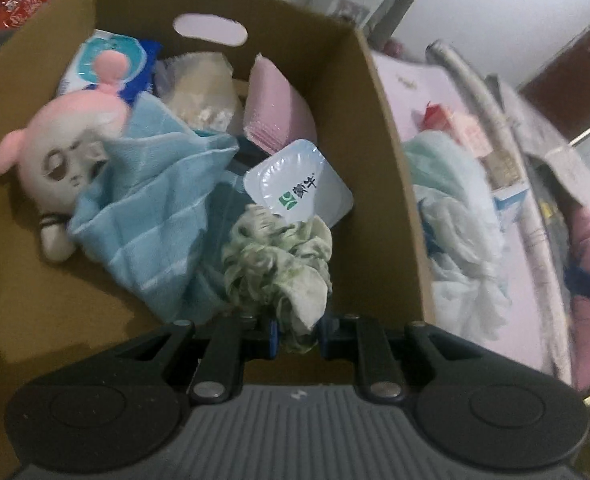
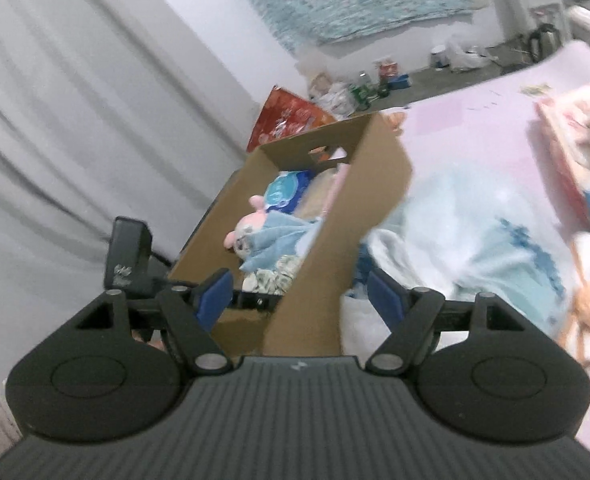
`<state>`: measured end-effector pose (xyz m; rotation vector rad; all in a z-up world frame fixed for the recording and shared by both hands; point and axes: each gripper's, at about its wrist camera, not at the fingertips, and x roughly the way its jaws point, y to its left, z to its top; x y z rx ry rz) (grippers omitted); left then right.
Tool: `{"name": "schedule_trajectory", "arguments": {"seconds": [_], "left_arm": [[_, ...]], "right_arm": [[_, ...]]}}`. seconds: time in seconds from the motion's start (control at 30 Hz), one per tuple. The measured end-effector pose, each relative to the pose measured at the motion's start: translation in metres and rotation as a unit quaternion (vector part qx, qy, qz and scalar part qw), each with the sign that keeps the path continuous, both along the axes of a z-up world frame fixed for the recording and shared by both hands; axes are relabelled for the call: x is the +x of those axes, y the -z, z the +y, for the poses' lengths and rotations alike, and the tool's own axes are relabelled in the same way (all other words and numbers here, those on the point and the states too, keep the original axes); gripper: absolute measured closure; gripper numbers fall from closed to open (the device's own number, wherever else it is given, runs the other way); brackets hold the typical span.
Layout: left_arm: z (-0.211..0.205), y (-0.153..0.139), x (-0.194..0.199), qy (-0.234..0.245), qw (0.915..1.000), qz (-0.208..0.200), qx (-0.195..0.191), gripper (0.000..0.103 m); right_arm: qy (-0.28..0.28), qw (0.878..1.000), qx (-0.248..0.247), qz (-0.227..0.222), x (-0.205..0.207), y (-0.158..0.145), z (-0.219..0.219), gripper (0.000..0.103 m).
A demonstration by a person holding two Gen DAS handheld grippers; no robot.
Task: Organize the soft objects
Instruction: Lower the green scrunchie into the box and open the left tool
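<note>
My left gripper (image 1: 297,334) is clamped on a green-and-white ruffled scrunchie (image 1: 279,264), its blue pads (image 1: 273,334) pinching the near end of the fabric. The scrunchie hangs inside the cardboard box (image 1: 391,184), near its right wall, over a light blue checked towel (image 1: 151,216). Just beyond it lies a white sealed cup (image 1: 299,188) with a green logo. At the far left a pink-and-white plush doll (image 1: 61,148) is half covered by the towel, and behind it sit a blue wet-wipes pack (image 1: 107,64) and a pink pad (image 1: 279,108). Right of the box, pale blue bedding (image 1: 455,216) is heaped on a pink sheet (image 1: 415,92).

My right gripper (image 2: 297,296) has its jaws apart with nothing between them, above the box's near right wall.
</note>
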<state>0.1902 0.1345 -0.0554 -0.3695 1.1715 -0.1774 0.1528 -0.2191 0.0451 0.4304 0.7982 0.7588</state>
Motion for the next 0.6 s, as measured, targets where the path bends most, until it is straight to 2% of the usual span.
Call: {"name": "schedule_trajectory", "arguments": {"seconds": [0.2, 0.33, 0.47, 0.6], "left_arm": [[-0.011, 0.024, 0.026, -0.003, 0.9992, 0.036, 0.016, 0.081], [-0.009, 0.033, 0.033, -0.008, 0.9989, 0.045, 0.001, 0.071], [0.007, 0.033, 0.030, -0.031, 0.9978, 0.057, -0.015, 0.050], [0.018, 0.023, 0.023, -0.048, 0.9971, 0.048, -0.034, 0.041]], "right_arm": [[0.029, 0.999, 0.017, 0.022, 0.002, 0.024, -0.030, 0.028], [0.035, 0.999, 0.022, 0.031, 0.002, 0.035, -0.036, 0.028], [0.039, 0.998, 0.024, 0.039, 0.003, 0.040, -0.039, 0.027], [0.041, 0.998, 0.027, 0.043, 0.003, 0.043, -0.038, 0.026]]}}
